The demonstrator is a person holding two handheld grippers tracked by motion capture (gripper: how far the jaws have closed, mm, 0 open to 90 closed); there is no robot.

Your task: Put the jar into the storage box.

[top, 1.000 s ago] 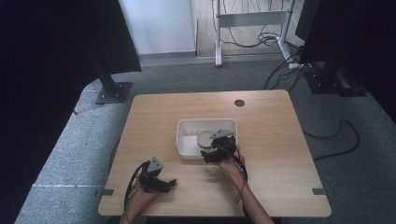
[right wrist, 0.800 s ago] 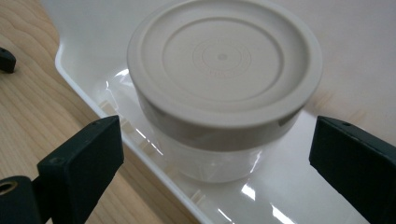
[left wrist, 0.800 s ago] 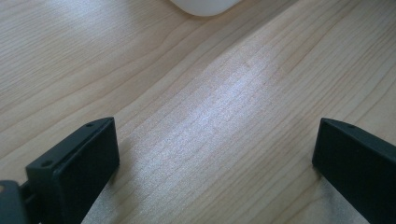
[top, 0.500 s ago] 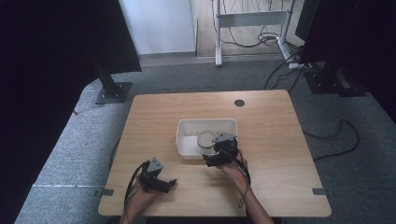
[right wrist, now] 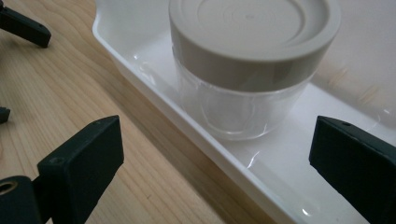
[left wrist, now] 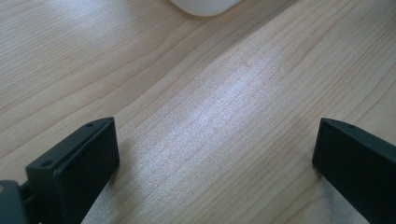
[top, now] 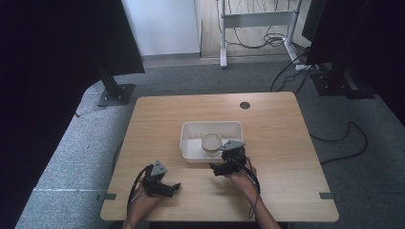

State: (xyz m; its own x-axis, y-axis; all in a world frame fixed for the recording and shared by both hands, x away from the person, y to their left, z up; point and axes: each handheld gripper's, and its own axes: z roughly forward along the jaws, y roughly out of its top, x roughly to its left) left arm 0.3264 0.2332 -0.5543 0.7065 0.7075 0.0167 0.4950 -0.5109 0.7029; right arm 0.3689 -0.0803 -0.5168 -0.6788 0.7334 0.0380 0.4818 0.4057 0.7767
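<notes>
No readable text, label or number anywhere (the jar lid (right wrist: 254,32) bears only moulded rings).

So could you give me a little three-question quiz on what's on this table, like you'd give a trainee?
1. True or false: the clear plastic jar with a grey lid stands inside the white plastic tray.
2. Which gripper is nearer the tray: A) left gripper B) right gripper?
3. Fill in: both grippers' jaws are ____, holding nothing.

Key:
1. True; the jar stands upright in the tray.
2. B; it sits beside the tray's near edge on the wooden table.
3. Open.
</notes>
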